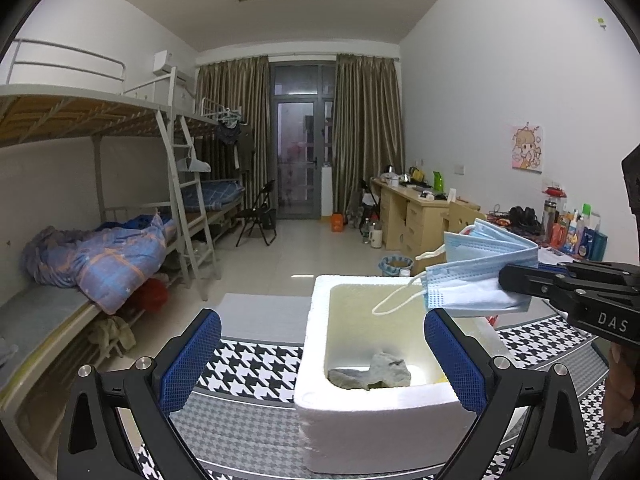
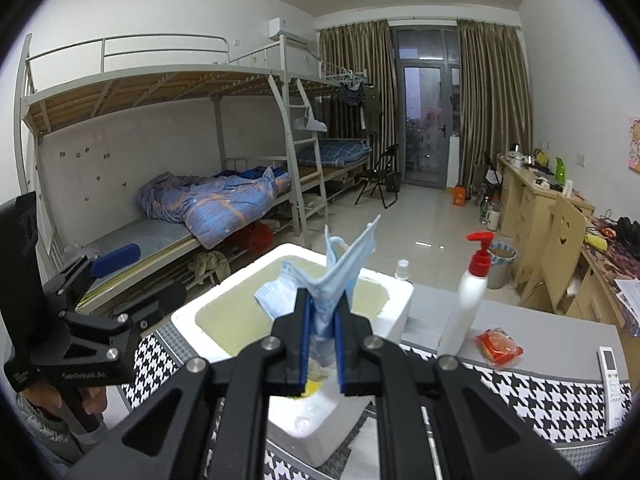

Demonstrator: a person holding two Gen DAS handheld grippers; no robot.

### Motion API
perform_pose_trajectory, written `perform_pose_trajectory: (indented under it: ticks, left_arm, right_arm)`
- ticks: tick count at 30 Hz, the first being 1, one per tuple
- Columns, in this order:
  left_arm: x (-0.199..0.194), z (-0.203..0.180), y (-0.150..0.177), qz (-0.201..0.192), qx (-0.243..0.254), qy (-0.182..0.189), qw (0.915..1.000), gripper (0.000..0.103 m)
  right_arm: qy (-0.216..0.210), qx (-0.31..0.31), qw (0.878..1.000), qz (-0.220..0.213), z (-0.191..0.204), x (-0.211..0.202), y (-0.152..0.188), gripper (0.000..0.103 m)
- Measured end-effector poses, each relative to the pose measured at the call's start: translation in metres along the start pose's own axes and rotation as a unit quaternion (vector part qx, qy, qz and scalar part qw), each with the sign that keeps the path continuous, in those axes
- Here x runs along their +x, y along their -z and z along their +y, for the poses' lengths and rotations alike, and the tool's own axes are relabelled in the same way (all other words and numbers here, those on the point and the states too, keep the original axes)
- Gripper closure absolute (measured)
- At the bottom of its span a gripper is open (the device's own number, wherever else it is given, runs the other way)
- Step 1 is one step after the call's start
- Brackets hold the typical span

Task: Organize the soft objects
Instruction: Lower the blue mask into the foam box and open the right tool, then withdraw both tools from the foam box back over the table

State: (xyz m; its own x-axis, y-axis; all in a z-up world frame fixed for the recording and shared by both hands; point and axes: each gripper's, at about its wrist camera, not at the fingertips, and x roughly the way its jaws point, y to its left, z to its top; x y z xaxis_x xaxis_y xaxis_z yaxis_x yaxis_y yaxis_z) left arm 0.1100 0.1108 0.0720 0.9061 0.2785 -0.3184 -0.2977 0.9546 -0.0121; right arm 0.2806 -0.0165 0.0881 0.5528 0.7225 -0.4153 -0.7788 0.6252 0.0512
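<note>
My right gripper (image 2: 322,320) is shut on a bunch of light blue face masks (image 2: 340,268), which stick up from its pads above the open white foam box (image 2: 224,300). In the left wrist view the same masks (image 1: 480,276) hang over the far right part of the box (image 1: 320,360), with an ear loop dangling, gripped by the right gripper (image 1: 506,282) that comes in from the right. A grey cloth (image 1: 372,372) lies on the box floor. My left gripper (image 1: 320,360) is open, one blue pad on each side of the box's near end, holding nothing.
The box sits on a houndstooth tablecloth (image 1: 248,364). Right of it stand a white pump bottle with a red top (image 2: 472,292), a red packet (image 2: 498,346), a remote (image 2: 612,380) and a small clear cup (image 2: 402,270). Bunk beds line the left wall, desks the right.
</note>
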Motion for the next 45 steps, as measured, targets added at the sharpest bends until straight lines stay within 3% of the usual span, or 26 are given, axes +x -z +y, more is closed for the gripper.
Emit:
perform_pose_trajectory:
  ticks: [7, 9, 11, 39, 41, 45]
  left_arm:
    - [-0.001, 0.004, 0.004, 0.004, -0.007, 0.006, 1.0, 0.001]
    - [-0.001, 0.006, 0.004, 0.003, -0.01, 0.006, 0.9999, 0.001]
    - [-0.001, 0.009, 0.004, 0.003, -0.011, 0.005, 0.9999, 0.001]
    - [-0.007, -0.013, 0.007, 0.008, 0.0, 0.025, 0.9996, 0.001]
    - [-0.01, -0.017, 0.007, 0.006, 0.003, 0.025, 0.9997, 0.001]
    - [-0.011, -0.024, 0.008, 0.008, 0.006, 0.029, 0.9995, 0.001]
  right_arm:
    - [-0.005, 0.005, 1.0, 0.002, 0.003, 0.013, -0.002, 0.089]
    - [-0.008, 0.004, 1.0, 0.01, 0.005, 0.018, -0.002, 0.075]
    - [-0.011, 0.005, 1.0, 0.009, 0.005, 0.021, -0.001, 0.045]
    - [-0.002, 0.004, 1.0, -0.006, 0.0, -0.006, 0.003, 0.043]
    - [-0.001, 0.006, 1.0, -0.009, -0.002, -0.009, 0.004, 0.036]
    - [-0.002, 0.017, 1.0, -0.016, -0.008, -0.014, 0.006, 0.033]
